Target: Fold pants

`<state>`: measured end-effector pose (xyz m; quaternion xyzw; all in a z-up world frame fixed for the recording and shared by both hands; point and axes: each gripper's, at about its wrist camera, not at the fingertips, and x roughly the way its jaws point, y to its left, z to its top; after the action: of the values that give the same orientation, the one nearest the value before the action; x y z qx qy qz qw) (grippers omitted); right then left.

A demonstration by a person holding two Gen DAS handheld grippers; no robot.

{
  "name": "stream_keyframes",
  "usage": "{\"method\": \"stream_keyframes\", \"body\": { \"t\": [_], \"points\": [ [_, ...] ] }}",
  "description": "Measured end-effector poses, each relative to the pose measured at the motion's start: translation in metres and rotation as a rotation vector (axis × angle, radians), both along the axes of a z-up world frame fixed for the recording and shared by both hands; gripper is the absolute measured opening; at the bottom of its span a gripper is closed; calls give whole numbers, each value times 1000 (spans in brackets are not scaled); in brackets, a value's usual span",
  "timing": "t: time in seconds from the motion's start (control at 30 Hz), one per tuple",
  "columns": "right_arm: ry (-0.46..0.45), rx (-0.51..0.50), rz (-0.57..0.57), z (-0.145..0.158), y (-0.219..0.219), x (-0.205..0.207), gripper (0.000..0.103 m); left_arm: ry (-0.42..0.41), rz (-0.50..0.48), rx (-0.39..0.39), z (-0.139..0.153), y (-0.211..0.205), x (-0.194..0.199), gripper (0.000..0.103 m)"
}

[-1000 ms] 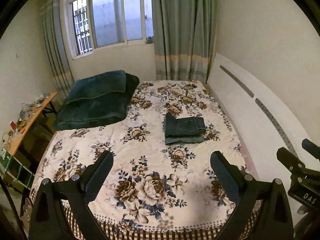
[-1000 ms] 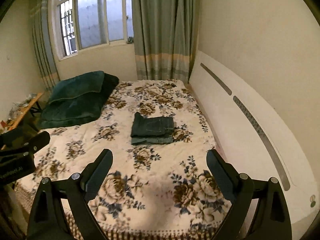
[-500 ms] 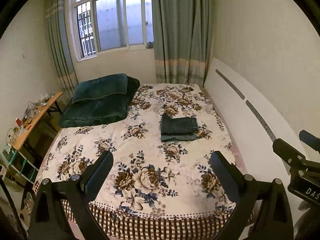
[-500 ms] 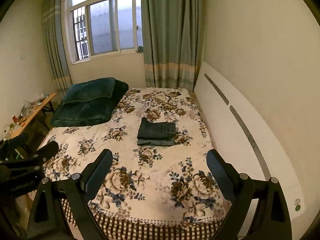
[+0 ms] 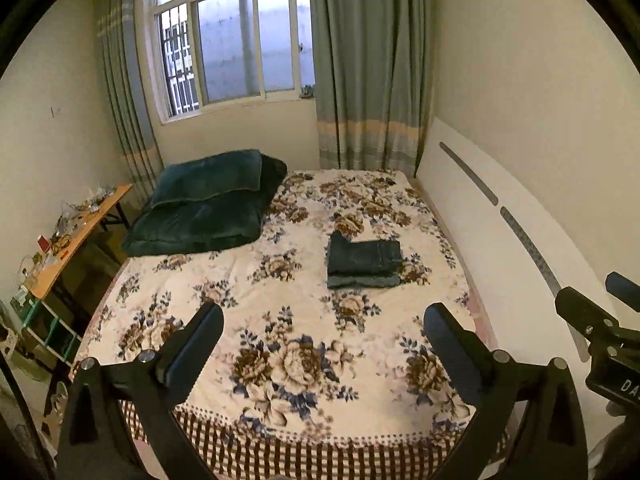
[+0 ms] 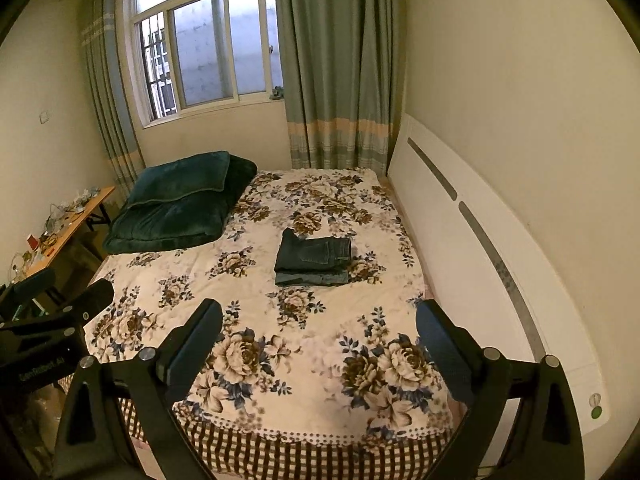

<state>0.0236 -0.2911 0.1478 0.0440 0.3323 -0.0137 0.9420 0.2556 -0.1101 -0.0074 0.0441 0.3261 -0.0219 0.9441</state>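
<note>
Two pairs of tongs hang over the near end of a bed [image 5: 280, 432], both spread wide and holding nothing. The left tongs [image 5: 324, 340] frame the floral bedspread [image 5: 248, 292] between their black fingers [image 5: 200, 340], and the right tongs [image 6: 318, 334] do the same in their own view. Each pair shows at the edge of the other's camera: the right tongs [image 5: 600, 328] to the right of the left pair, the left tongs [image 6: 52, 312] to the left of the right pair.

Well ahead of both pairs lies the folded pants [image 5: 364, 258], a dark denim bundle flat on the bedspread, apart from either pair. From the left tongs it sits ahead and slightly right; from the right tongs, the pants [image 6: 314, 256] sit almost straight ahead. Its lower layer pokes out at the edge facing the tongs.

Farther ahead and to the left rests a dark green folded blanket [image 5: 208, 208] at the far corner of the bed. A white headboard [image 5: 500, 240] runs along the right side. Left of the tongs stands a cluttered wooden table [image 5: 72, 236]. Beyond the bed are a window [image 5: 240, 48] and grey-green curtains [image 5: 368, 68].
</note>
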Motion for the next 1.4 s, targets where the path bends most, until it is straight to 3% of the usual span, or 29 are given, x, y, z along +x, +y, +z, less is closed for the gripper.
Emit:
{"method": "stream_keyframes", "body": {
  "t": [0.43,0.73,0.93,1.4],
  "points": [
    [-36,-34,-28,27,-11,88,100,-24,48,12,20,-3,62,103],
    [15,-38,-29,16,-12,134,100,37,50,30,16,-10,91,103],
    [55,-31,-19,1,-11,153,100,74,67,30,7,-10,103,103],
    [66,-31,-19,-8,-7,158,100,56,81,25,14,-11,104,103]
  ]
}}
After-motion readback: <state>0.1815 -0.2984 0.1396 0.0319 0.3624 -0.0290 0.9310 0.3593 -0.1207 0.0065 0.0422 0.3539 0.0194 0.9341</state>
